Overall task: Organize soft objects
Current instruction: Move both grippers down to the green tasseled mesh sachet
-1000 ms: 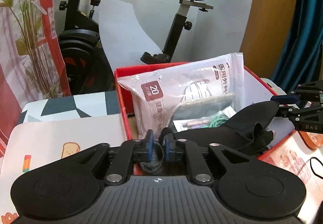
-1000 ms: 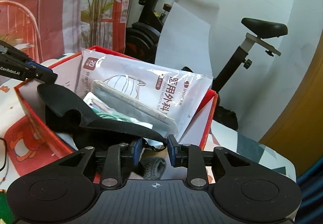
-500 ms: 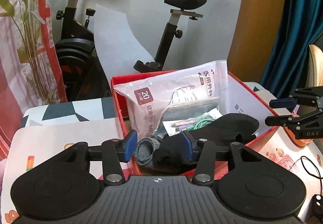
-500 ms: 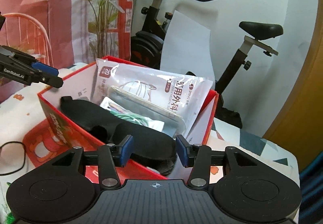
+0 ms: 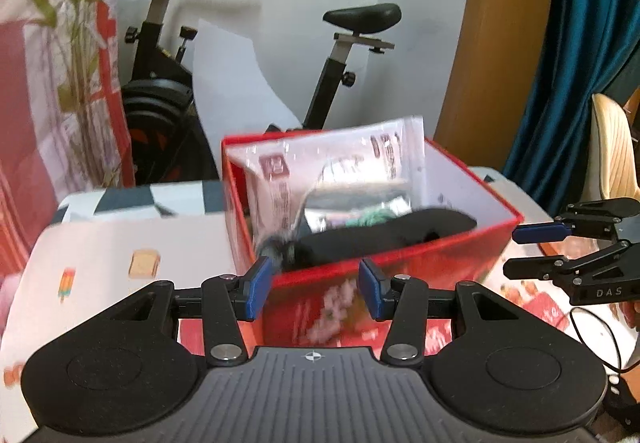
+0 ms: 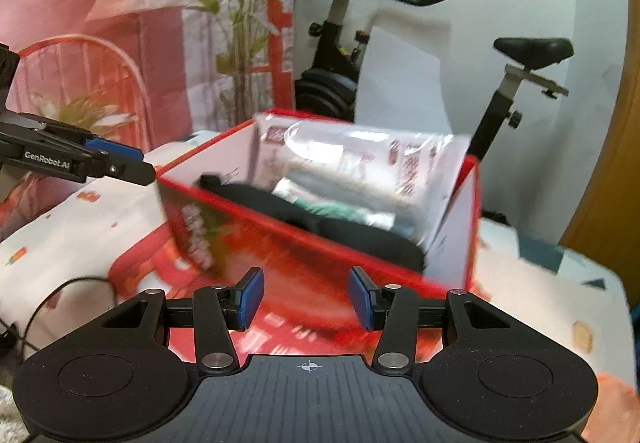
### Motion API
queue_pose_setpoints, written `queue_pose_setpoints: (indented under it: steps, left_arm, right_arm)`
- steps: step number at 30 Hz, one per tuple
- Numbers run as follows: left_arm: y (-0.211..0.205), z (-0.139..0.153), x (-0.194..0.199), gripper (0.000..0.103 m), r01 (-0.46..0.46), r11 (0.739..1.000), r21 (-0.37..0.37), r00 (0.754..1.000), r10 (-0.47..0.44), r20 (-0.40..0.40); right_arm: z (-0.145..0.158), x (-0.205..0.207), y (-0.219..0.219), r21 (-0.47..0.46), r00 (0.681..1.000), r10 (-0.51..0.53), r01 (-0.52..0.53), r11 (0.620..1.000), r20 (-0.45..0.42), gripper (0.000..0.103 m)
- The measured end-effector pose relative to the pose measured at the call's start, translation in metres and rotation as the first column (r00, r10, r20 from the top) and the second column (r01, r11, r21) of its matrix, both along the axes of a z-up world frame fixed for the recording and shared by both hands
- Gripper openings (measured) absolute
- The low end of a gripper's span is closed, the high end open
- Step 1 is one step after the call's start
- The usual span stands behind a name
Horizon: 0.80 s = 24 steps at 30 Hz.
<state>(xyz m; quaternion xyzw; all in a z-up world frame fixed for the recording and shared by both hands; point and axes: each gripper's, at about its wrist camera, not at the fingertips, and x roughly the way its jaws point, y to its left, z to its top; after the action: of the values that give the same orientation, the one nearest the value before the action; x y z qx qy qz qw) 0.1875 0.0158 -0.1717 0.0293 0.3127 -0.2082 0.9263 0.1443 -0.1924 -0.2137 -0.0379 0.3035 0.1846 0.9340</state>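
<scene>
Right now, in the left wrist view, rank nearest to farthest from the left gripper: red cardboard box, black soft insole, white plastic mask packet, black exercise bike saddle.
1. Red cardboard box: front wall just beyond the left gripper.
2. Black soft insole: lying inside the box, near the front.
3. White plastic mask packet: leaning at the back of the box.
4. Black exercise bike saddle: behind the box, upper centre.

Light: bright, even indoor.
Blur: red box (image 5: 400, 263) and its contents smeared in both views.
Edges: fisheye bending, dark corners.

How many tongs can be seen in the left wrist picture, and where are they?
2. The left tongs stand open at the bottom, before the red box; the right tongs are at the right edge.
</scene>
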Motion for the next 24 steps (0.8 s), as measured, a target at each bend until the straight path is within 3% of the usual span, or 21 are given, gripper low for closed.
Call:
queue_pose_setpoints:
  steps: [15,24]
  left_arm:
    - [0.009,-0.060,-0.084,0.049,-0.022,0.998,-0.051,0.989,0.014,-0.150]
    - [-0.008,-0.074,-0.100,0.048,0.007,0.996,-0.085,0.983,-0.023,-0.184]
  right_arm:
    - [-0.065,-0.077,0.057,0.041,0.984,0.109,-0.104,0.994,-0.140,0.044]
    - [-0.072,-0.083,0.067,0.050,0.975,0.144,-0.137,0.989,-0.171,0.044]
